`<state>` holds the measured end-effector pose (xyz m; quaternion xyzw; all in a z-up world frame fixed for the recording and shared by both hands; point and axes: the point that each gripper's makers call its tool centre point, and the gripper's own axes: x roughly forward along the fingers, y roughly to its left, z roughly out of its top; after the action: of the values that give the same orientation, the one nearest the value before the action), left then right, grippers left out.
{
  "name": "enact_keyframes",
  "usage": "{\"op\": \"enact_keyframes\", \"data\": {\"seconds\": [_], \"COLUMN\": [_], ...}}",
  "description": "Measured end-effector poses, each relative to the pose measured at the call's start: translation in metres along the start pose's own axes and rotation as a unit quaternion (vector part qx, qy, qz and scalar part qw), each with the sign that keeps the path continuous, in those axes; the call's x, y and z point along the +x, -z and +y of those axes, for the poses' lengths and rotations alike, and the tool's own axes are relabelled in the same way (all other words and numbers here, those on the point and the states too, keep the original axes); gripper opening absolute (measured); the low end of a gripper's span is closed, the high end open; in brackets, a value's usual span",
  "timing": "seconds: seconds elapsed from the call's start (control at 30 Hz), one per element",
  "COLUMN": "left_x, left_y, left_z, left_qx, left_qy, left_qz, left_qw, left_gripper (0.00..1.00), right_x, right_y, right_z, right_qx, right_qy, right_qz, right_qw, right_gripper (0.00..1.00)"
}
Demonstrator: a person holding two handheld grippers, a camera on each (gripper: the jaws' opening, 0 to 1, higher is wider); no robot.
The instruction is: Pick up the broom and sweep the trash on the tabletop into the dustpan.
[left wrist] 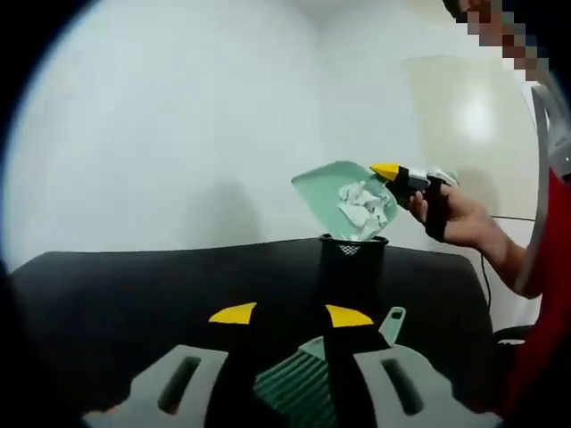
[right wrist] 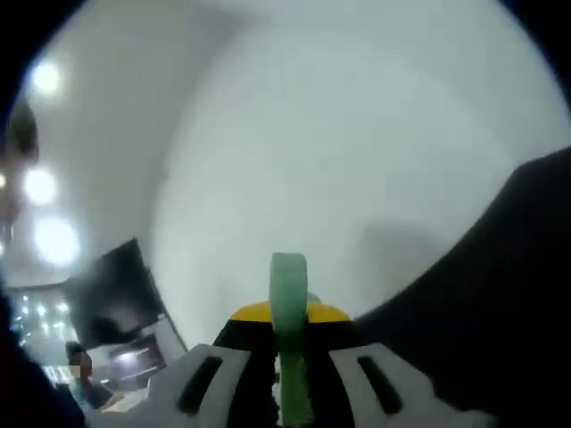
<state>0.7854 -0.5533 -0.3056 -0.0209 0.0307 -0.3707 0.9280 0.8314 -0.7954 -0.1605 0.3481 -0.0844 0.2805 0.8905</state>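
sweeping judged done. right gripper (left wrist: 403,176) clamped on dustpan (left wrist: 335,192) handle, tilting paper trash (left wrist: 364,207) over black bin (left wrist: 353,259) at 12 o'clock. left gripper (left wrist: 290,314) jaws apart, broom (left wrist: 299,383) between them; grip unclear. tipping out left.

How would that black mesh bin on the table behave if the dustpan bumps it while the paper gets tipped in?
The black mesh bin looks tall and narrow, so a sideways knock from the dustpan would probably tip it. Its mesh wall suggests it is light and might slide on the smooth black table. The crumpled paper likely adds little steadying weight.
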Motion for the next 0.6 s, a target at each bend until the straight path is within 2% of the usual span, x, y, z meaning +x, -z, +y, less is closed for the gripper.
{"op": "enact_keyframes", "data": {"seconds": [0.6], "left_x": [-0.0010], "left_y": [0.0005], "left_z": [0.0016], "left_qx": [-0.002], "left_qy": [-0.001], "left_qz": [0.001], "left_qw": [1.0000], "left_gripper": [0.25], "right_x": [0.0003], "right_y": [0.0032], "right_z": [0.0046], "right_qx": [-0.011], "right_qy": [0.003], "right_qz": [-0.003], "right_qw": [0.9999], "right_gripper": [0.12]}}
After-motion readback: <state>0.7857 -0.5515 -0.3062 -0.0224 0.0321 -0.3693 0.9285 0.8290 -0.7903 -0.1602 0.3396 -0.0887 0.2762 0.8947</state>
